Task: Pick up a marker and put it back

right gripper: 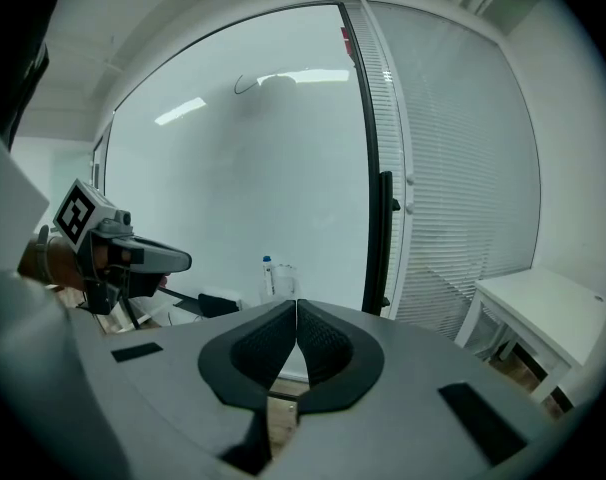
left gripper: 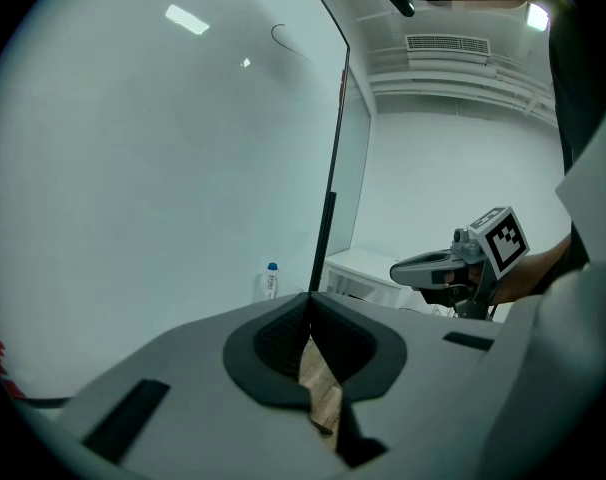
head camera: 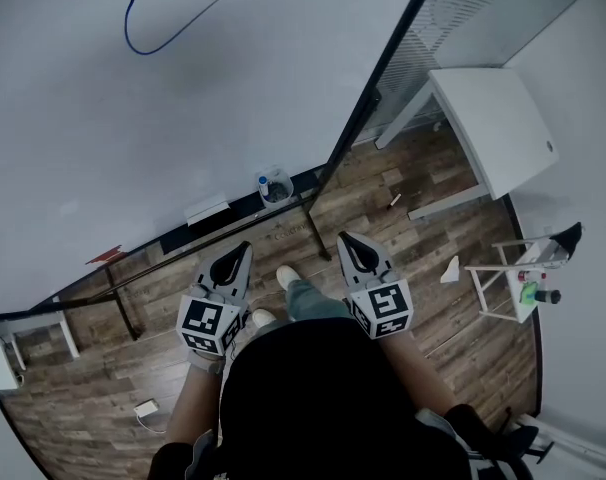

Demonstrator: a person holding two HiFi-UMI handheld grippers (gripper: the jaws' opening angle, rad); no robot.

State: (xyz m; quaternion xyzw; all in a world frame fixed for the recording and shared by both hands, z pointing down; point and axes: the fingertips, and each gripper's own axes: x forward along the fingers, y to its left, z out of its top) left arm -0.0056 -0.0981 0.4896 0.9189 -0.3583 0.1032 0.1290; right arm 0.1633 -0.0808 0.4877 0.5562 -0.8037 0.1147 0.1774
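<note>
A clear cup (head camera: 274, 188) with a blue-capped marker (head camera: 263, 182) stands on the tray along the whiteboard's (head camera: 163, 98) lower edge. A curved blue line (head camera: 173, 33) is drawn on the board. My left gripper (head camera: 243, 251) and right gripper (head camera: 345, 240) are held side by side above the floor, short of the tray, both shut with nothing between the jaws. In the left gripper view the shut left gripper (left gripper: 310, 301) faces the marker (left gripper: 271, 279). The right gripper view has the shut right gripper (right gripper: 296, 306) pointing at the cup (right gripper: 280, 280).
An eraser (head camera: 207, 210) lies on the tray left of the cup. A black vertical frame post (head camera: 368, 98) borders the board's right side. A white table (head camera: 498, 128) and a small stand with bottles (head camera: 528, 288) are at the right. A person's shoes (head camera: 286, 276) are on the wooden floor.
</note>
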